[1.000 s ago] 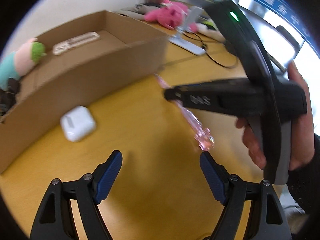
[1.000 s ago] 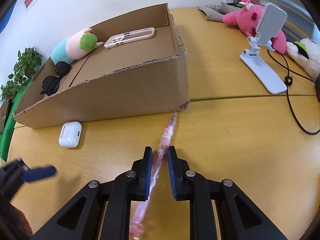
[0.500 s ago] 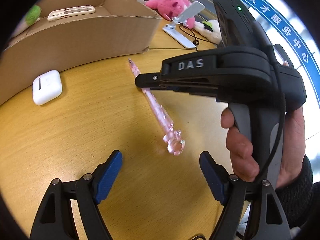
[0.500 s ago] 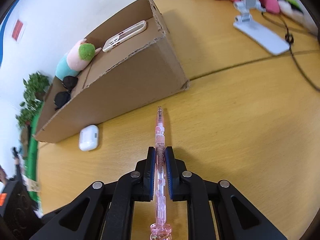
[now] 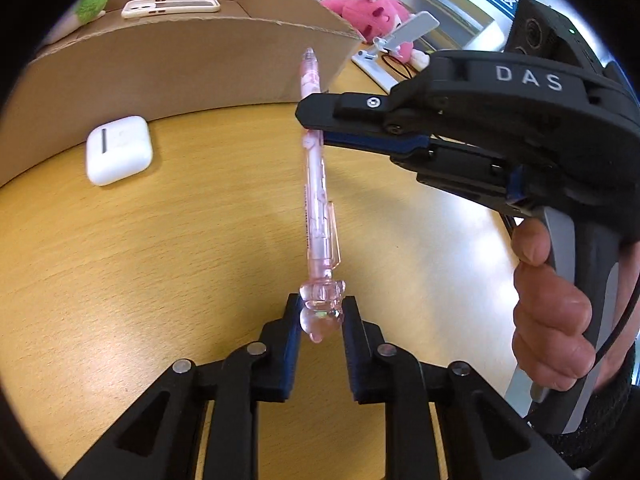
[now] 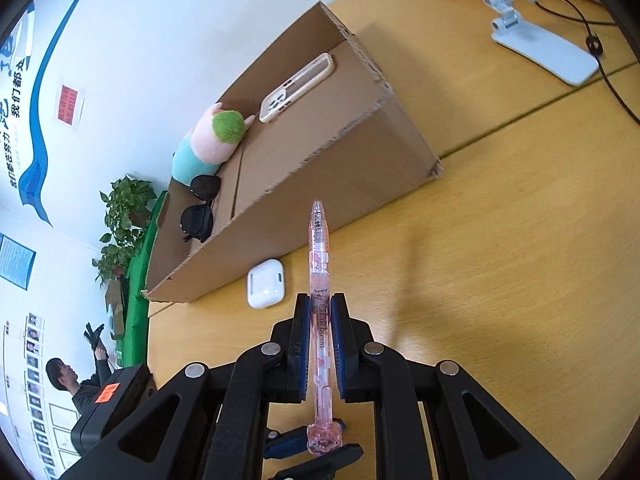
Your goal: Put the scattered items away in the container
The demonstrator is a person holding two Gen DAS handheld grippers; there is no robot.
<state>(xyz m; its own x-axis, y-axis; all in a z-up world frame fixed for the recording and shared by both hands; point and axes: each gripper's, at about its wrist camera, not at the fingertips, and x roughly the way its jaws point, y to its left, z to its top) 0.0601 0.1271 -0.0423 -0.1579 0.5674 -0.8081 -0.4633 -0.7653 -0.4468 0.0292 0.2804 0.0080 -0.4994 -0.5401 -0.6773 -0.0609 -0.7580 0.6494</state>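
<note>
Left wrist view: white earbud case (image 5: pixel 119 150) lay on the yellow wood table (image 5: pixel 160 260) just beside the cardboard box (image 5: pixel 180 64). The pink pen (image 5: pixel 316 184) hung in the air, ornament end between the pads of the left gripper (image 5: pixel 321 322), whose jaws were closing on it; contact looked made. Right gripper (image 5: pixel 316 110) clamped the barrel near the tip; "DAS" lettered on its housing. A hand (image 5: pixel 556 308) gripped its handle.

Right wrist view only: sunglasses (image 6: pixel 200 208) and a pig plush (image 6: pixel 212 140) in the box with a phone case (image 6: pixel 296 88); wall posters (image 6: pixel 70 108) with Chinese text, too small to read; a person (image 6: pixel 76 388) low at left. Right gripper (image 6: pixel 320 322) pressed together on the pen (image 6: pixel 319 264), barrel print roughly "Cat in Bloom". White phone stand (image 6: pixel 536 40) far right.
</note>
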